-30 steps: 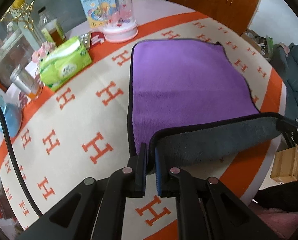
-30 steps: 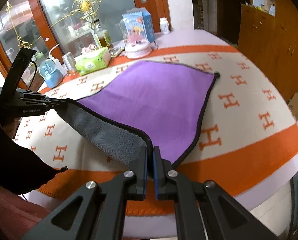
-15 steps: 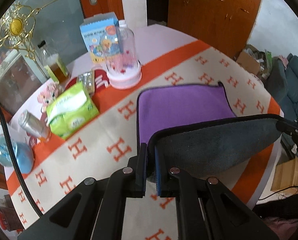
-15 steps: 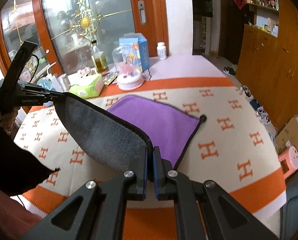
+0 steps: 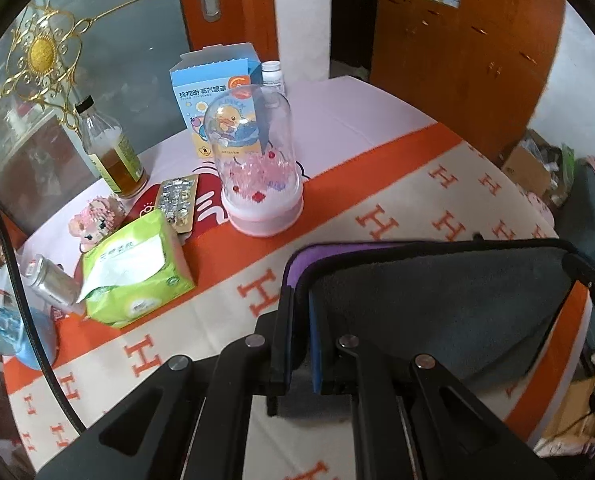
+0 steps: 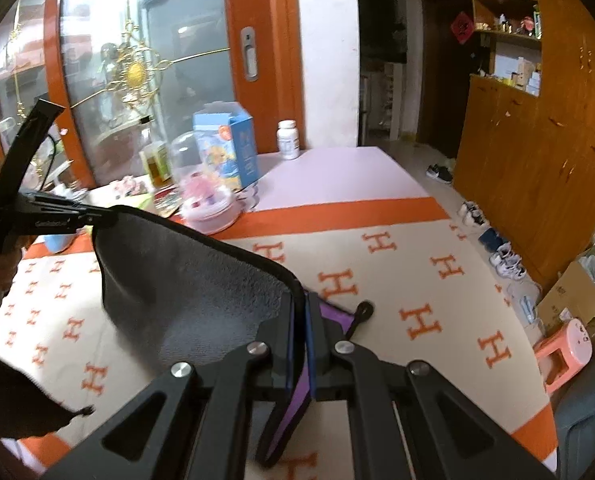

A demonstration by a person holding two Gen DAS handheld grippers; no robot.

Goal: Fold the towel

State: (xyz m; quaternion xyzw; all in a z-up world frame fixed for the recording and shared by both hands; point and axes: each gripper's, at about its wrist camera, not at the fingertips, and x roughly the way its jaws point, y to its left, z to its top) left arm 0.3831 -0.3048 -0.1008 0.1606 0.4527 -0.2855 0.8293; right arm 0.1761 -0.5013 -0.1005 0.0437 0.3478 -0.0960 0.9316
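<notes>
The towel (image 5: 437, 304) is purple on one side and grey on the other, with a black hem. My left gripper (image 5: 301, 300) is shut on one near corner. My right gripper (image 6: 300, 312) is shut on the other near corner. Both hold the near edge raised above the table, so the grey underside (image 6: 185, 280) faces me and hangs over the purple part. Only a thin purple strip (image 5: 297, 262) shows past the lifted edge. The towel's hanging loop (image 6: 363, 312) lies on the tablecloth. The left gripper also shows in the right wrist view (image 6: 97, 218).
The table has a cream and orange H-patterned cloth (image 5: 377, 220). At its far side stand a glass dome ornament (image 5: 257, 160), a green tissue pack (image 5: 137, 272), a blue box (image 5: 213, 92), an oil bottle (image 5: 109, 148) and a pill bottle (image 6: 288, 140). A pink stool (image 6: 565, 348) stands on the floor to the right.
Both grippers have lifted the towel's near edge higher and carried it forward over the purple part. Much less purple shows now.
</notes>
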